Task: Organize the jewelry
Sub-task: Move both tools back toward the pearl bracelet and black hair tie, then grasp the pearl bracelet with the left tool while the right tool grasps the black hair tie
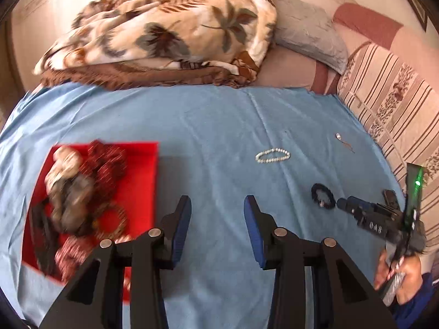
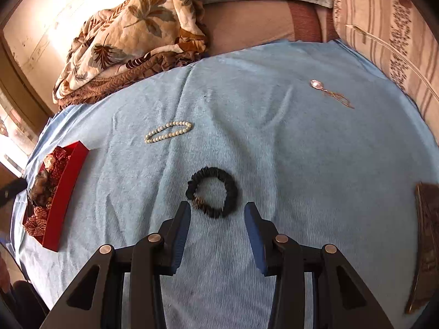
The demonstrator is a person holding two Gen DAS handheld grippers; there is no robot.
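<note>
Right gripper point(image 2: 217, 208) spread, empty, poised near black scrunchie point(image 2: 212, 198); next: close on it, carry left to red box point(image 2: 64, 194). Left gripper point(image 1: 218, 203) spread, empty.

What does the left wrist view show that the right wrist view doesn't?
Left wrist only: the right gripper seen from outside, tips at the scrunchie, and the hand holding it. Right wrist only: a dark flat object at the right edge; I can't tell what it is. Both: red tray, pearl bracelet, pendant, blue cloth, floral blanket.
</note>
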